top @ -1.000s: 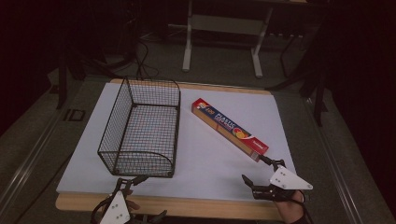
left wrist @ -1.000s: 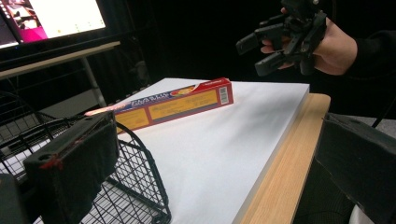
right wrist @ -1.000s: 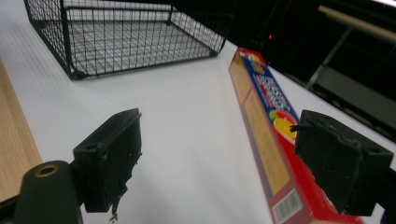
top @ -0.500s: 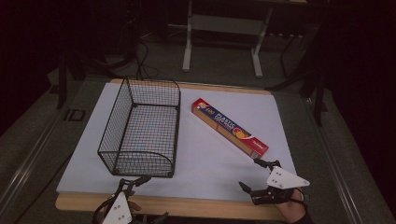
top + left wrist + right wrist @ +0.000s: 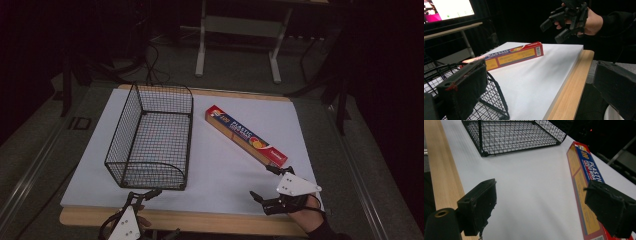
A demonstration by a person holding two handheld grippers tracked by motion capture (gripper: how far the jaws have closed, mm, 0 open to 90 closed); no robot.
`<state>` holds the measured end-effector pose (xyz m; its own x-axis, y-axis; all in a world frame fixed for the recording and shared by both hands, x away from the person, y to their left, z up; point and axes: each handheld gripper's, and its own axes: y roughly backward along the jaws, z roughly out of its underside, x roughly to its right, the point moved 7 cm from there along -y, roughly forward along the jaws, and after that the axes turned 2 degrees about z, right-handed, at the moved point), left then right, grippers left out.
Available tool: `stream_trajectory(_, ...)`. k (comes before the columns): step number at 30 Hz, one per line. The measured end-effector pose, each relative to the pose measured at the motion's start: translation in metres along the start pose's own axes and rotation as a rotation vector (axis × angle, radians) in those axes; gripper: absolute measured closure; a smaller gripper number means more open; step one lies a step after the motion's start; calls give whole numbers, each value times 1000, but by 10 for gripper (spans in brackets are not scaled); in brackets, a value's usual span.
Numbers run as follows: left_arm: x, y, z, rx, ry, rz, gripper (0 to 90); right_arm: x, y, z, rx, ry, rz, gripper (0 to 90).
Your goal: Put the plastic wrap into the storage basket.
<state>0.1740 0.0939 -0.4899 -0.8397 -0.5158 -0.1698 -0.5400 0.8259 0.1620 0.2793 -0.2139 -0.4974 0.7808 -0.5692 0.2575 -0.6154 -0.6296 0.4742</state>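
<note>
Since the right gripper stands with jaws spread wide just short of the plastic wrap box, the sensible move seems to be to straddle its near end squarely and close across the narrow width; the box lies diagonally on the white board, apart from the wire basket to its left; the left gripper, also wide and empty, hovers at the basket's near corner; open board lies between box and basket, though the wooden table edge is close behind both hands.
</note>
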Motion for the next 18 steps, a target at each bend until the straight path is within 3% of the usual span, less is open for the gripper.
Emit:
stream_trajectory(1, 0, 0, 0, -4, -9, -3, 1, 5, -3, 0, -19, -16, 24, 100)
stream_trajectory(4, 1, -1, 0, -5, -13, -3, 1, 11, -6, 0, -33, -44, 28, 100)
stream_trajectory(13, 1, -1, 0, -5, -8, 1, 1, 27, -14, -7, -39, -63, 22, 100)
stream_trajectory(16, 2, -1, 1, -14, -21, -1, 1, 42, -21, -12, -49, -77, 66, 125)
stream_trajectory(18, 3, -1, 1, -14, -25, 0, 1, 49, -23, -14, -47, -104, 69, 124)
